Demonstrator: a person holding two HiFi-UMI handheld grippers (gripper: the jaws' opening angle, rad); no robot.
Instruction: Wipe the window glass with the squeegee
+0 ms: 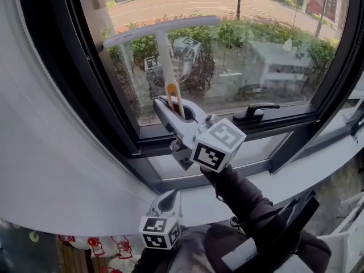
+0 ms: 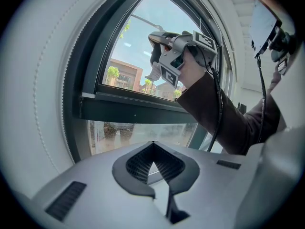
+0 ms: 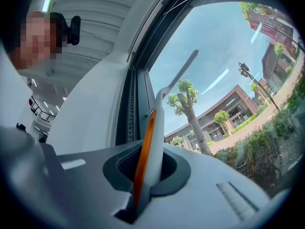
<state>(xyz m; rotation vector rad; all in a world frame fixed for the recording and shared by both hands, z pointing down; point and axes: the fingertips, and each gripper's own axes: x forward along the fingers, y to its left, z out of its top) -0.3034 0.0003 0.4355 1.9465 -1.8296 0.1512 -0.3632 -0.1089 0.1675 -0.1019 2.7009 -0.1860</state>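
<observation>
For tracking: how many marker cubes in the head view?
2. One cube on the right gripper holding the squeegee; the other cube on the left gripper below. None seems hidden.

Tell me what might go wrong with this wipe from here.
The right gripper pinches only the low end of the squeegee, so its blade may twist or slip under pressure. The blade looks tilted across the glass, which may leave streaks. Lower down, the gripper could knock the window latch.
</observation>
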